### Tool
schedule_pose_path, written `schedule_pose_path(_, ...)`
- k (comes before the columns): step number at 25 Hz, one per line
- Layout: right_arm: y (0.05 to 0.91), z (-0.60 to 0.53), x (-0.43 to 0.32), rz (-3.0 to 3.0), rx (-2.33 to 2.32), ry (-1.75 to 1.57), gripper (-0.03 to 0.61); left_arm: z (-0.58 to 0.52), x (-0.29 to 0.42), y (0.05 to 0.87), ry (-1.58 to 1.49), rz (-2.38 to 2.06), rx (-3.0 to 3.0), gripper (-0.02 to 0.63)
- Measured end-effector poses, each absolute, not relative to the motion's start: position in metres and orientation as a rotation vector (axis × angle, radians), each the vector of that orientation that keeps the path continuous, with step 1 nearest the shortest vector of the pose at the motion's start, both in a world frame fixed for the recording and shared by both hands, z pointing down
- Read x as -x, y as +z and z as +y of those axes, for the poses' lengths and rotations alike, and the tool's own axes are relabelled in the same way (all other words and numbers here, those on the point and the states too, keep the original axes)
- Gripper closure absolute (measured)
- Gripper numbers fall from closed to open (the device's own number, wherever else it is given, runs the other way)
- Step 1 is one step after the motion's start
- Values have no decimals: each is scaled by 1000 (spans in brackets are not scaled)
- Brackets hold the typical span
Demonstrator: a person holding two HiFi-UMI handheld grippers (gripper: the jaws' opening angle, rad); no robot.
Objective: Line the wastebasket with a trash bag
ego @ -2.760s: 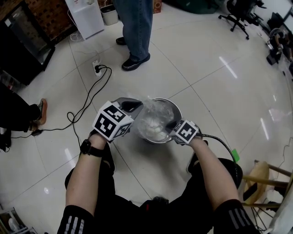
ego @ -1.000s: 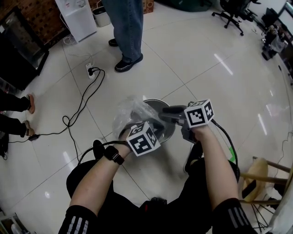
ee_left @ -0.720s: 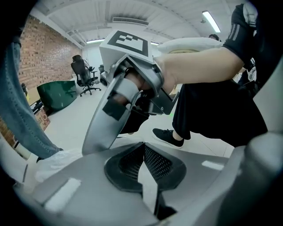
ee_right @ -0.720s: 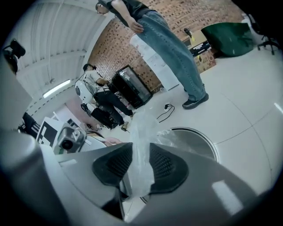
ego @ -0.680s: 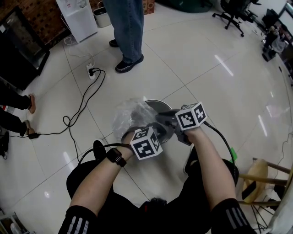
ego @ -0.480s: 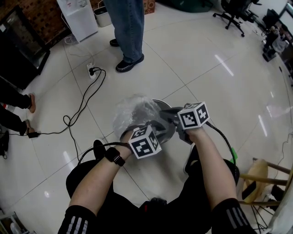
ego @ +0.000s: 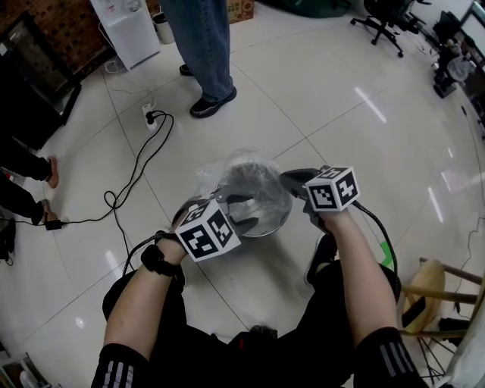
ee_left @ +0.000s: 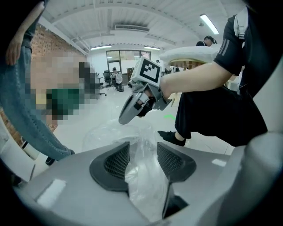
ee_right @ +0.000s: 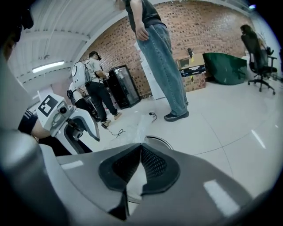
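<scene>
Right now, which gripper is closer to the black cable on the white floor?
Left. The left gripper is at the cable-side rim of the round metal wastebasket; the right gripper is at its opposite rim, farther from the black floor cable.

Glossy white tile floor [ego: 364,114] with glare streaks; a black cable [ego: 141,176] runs across it to a power strip [ego: 148,114]. Brick wall [ee_right: 203,26] at back, black cabinet [ego: 30,68] and white unit [ego: 129,26] near it, office chair [ego: 390,19] far off. Ceiling strip lights [ee_left: 208,24] lit, wooden stool [ego: 432,292] at right edge.
</scene>
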State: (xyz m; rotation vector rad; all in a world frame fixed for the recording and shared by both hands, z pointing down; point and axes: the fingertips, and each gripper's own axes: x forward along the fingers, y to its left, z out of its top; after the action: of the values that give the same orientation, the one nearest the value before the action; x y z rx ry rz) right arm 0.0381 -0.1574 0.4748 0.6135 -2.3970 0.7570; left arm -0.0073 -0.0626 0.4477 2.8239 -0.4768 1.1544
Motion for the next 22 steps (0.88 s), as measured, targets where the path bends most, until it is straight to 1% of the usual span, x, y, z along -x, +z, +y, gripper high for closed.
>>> schedule_pose_path(5, 479, -160, -58, -2348, -651, 710, 572, -55, 45, 466, 1321, -442, -2720, 422)
schedule_pose_path(10, 488, -152, -76, -2308, -650, 721, 572, -30, 46, 509, 1455, -322, -2638, 422)
schedule_pose_path(13, 500, -147, -81, -2276, -621, 777, 572, -22, 46, 530, 1489, -291, -2605, 454)
schedule_pose_path(17, 520, -135, -91, -2198, -574, 802, 572, -23, 51, 543, 1494, -324, -2567, 534)
schedule_pose_path(22, 540, -122, -107, -2109, -519, 799, 572, -23, 47, 545, 1440, -322, -2548, 588)
